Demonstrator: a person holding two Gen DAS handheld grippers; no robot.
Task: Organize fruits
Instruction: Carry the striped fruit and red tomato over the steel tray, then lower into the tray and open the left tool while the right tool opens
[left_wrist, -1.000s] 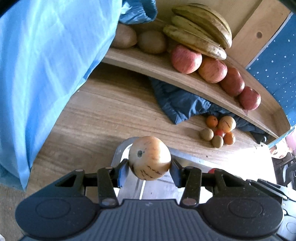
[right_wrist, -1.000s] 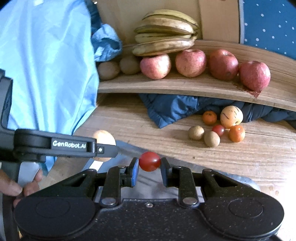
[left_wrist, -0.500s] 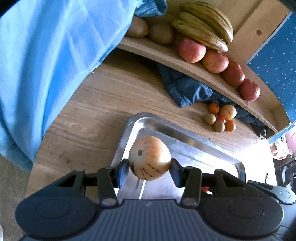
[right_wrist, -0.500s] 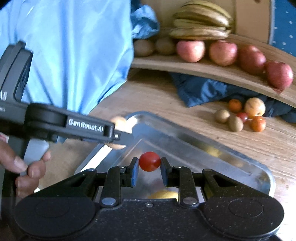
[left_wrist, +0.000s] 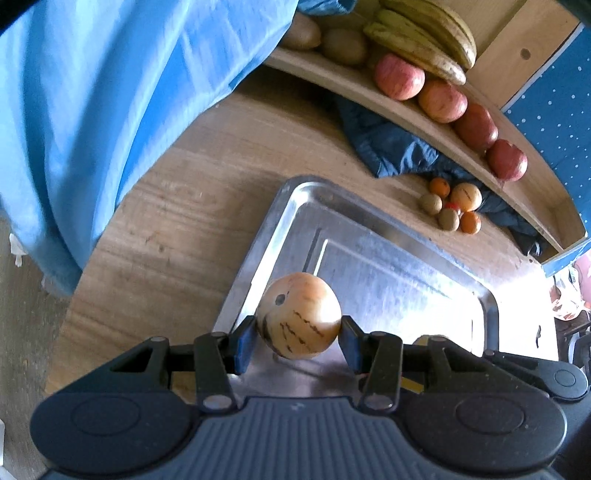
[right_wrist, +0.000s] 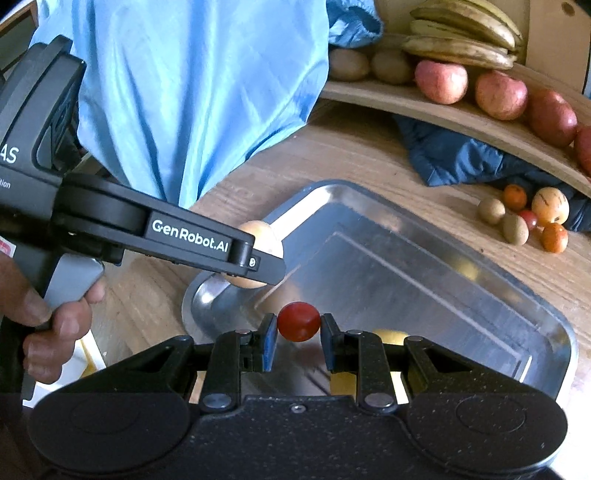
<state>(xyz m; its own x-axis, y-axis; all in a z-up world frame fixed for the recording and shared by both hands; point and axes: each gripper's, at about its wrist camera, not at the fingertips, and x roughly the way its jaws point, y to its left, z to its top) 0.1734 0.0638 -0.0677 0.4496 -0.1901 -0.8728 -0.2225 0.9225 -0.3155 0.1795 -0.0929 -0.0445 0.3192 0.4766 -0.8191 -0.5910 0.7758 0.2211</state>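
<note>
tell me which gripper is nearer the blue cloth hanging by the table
Left. The left gripper, holding the melon, is beside the blue cloth; the right gripper, holding the tomato, sits farther over the tray.

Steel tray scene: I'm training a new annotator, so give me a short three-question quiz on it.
1. True or false: the left gripper holds a banana.
2. What does the right gripper hold? A) cherry tomato B) kiwi C) orange
3. Fill in: both held fruits hang over the steel ____.

Key: 1 false, it holds a pale streaked melon; 2 A; 3 tray.
</note>
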